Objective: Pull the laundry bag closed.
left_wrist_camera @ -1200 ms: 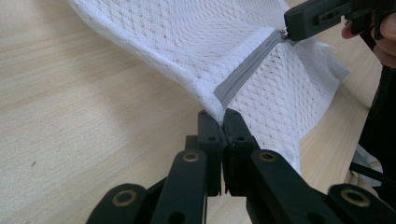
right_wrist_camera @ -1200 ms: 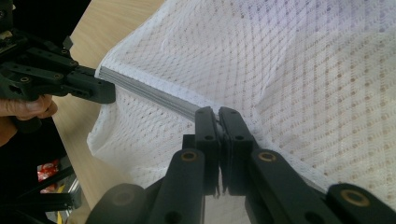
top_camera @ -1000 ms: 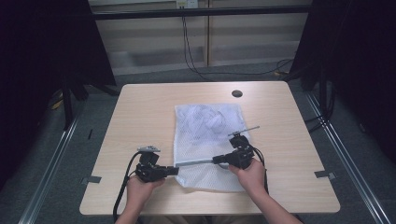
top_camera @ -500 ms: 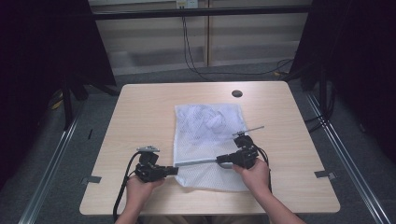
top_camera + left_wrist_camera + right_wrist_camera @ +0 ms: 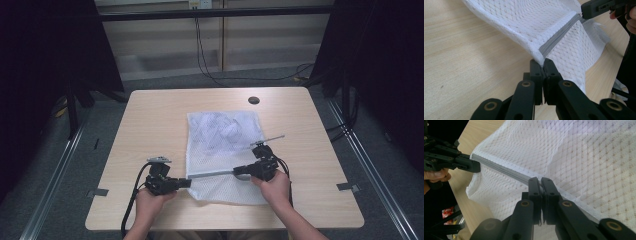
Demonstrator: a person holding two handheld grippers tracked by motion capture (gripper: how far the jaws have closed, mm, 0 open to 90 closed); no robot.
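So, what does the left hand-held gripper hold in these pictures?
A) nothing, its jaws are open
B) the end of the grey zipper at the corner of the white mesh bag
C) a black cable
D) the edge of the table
B: the left hand-held gripper is shut on the mesh bag corner where the grey zipper ends.

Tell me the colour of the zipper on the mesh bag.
Grey zipper, clearest in the left gripper view.
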